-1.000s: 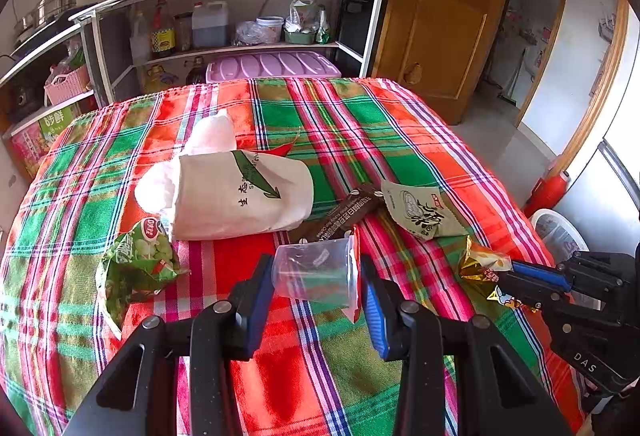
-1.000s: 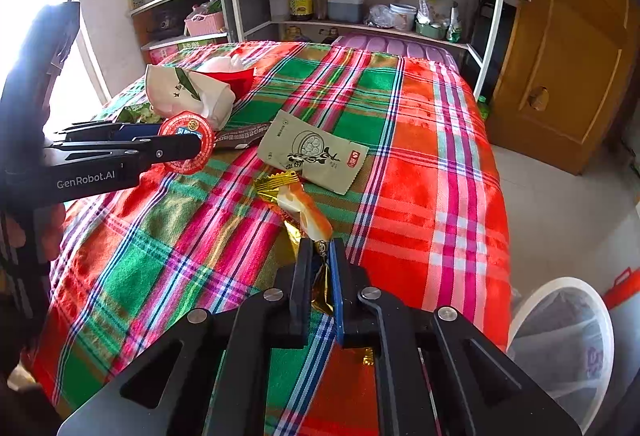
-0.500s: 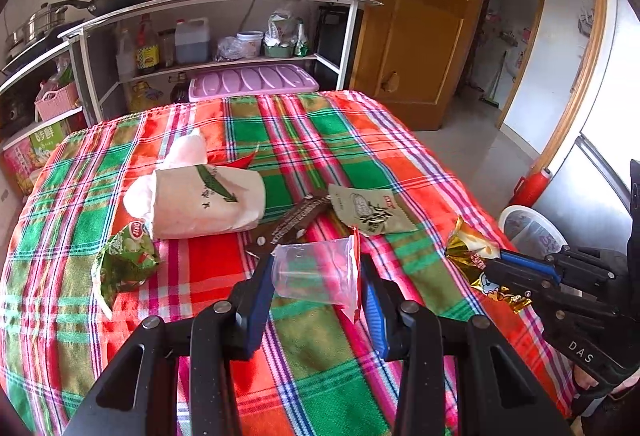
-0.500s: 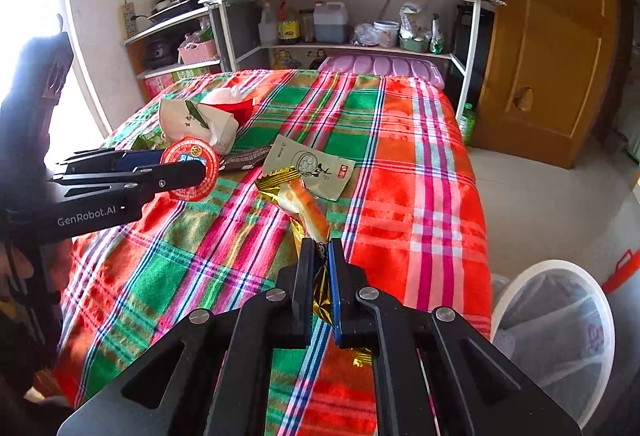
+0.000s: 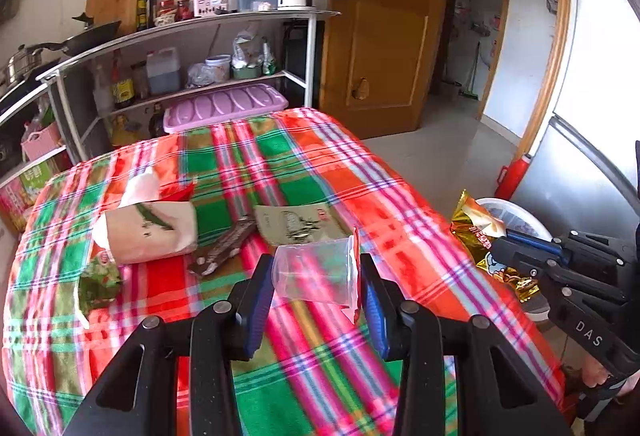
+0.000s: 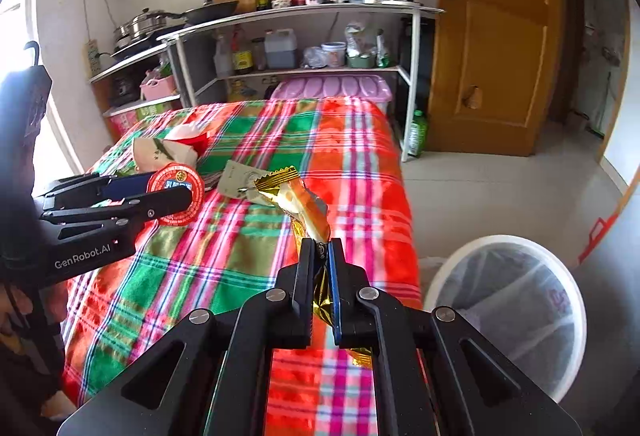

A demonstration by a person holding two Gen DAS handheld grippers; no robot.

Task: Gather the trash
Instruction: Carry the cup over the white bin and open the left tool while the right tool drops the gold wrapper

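My left gripper (image 5: 316,276) is shut on a clear plastic cup (image 5: 312,272) with a red peeled lid, held above the plaid table (image 5: 280,164). From the right wrist view its red lid (image 6: 176,192) faces me. My right gripper (image 6: 319,256) is shut on a gold snack wrapper (image 6: 300,200), held up near the table's right edge; it also shows in the left wrist view (image 5: 476,232). A white-lined trash bin (image 6: 508,308) stands on the floor right of the table. On the table lie a white paper bag (image 5: 148,232), a brown wrapper (image 5: 224,248), a beige packet (image 5: 296,224) and a green wrapper (image 5: 100,280).
A metal shelf rack (image 5: 200,48) with bottles, pans and a kettle stands behind the table. A purple lidded box (image 5: 224,108) sits at the table's far edge. A wooden door (image 5: 376,20) is at the right. A red object (image 5: 512,176) stands on the floor near the bin.
Both grippers have lifted and drawn back from the table with their loads. The bin has come further into the right wrist view.
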